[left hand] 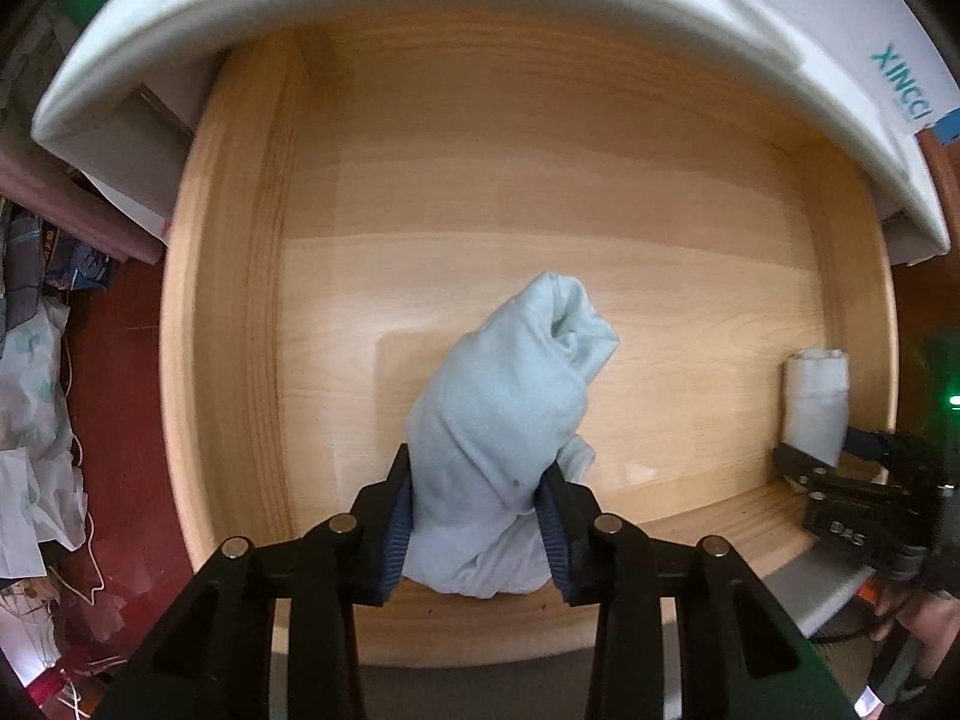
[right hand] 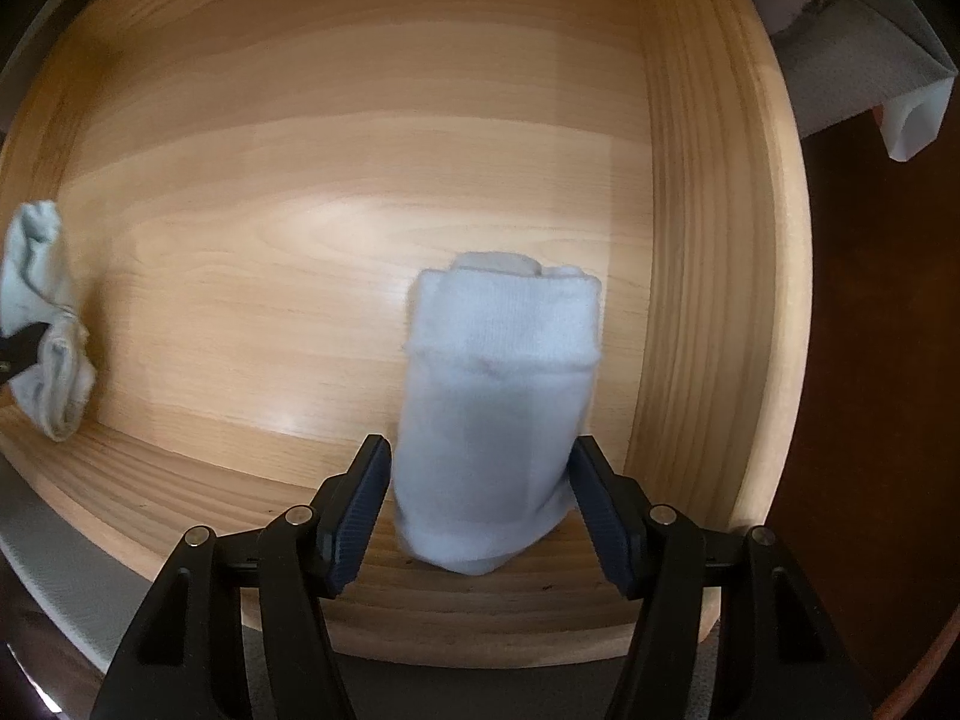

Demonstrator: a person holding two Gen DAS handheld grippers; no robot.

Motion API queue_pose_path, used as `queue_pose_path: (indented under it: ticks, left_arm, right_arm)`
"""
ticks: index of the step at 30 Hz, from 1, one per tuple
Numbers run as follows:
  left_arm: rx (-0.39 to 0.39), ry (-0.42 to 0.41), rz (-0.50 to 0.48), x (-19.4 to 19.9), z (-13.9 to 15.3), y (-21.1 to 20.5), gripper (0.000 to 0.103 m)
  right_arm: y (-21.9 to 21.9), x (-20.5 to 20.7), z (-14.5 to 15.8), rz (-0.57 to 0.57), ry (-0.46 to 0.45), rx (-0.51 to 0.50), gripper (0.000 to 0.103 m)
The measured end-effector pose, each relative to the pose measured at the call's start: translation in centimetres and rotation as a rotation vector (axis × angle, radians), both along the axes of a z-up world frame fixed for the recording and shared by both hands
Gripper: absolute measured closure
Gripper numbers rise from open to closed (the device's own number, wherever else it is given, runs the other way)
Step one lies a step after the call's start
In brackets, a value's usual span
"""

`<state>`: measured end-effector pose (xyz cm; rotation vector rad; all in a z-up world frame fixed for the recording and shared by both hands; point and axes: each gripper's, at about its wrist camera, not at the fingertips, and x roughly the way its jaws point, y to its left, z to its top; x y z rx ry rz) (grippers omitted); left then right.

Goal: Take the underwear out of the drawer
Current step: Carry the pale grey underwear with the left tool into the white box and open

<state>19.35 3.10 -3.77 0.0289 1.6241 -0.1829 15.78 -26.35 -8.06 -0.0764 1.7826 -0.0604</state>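
Pale-blue bunched cotton underwear (left hand: 498, 420) clamped in left tongs (left hand: 480, 516) above light wooden drawer (left hand: 240, 300); right tongs (right hand: 480, 504) clamped on rolled white underwear (right hand: 498, 396) inside it.

Light wood drawer (right hand: 708, 240); white rolled bundle (right hand: 498, 408) near right wall; pale crumpled bundle (left hand: 498, 420) toward middle.

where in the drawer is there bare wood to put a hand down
Most of the drawer floor is bare: the whole back half under the white overhang, and the stretch between the pale blue bundle and the white roll. It is crowded only along the front edge, where both grippers work.
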Motion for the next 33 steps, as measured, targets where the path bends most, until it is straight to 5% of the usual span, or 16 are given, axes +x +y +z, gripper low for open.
queue_pose_path:
  ticks: [17, 33]
  left_arm:
    - [0.009, -0.16, -0.035, -2.0, 7.4, 0.4, 0.066]
    - [-0.047, -0.456, -0.011, -0.1, 23.4, 2.3, 0.066]
  right_arm:
    - [1.7, -0.6, -0.2, 0.033, 0.008, -0.024, 0.053]
    - [2.0, -0.7, 0.0, 0.032, 0.007, -0.024, 0.053]
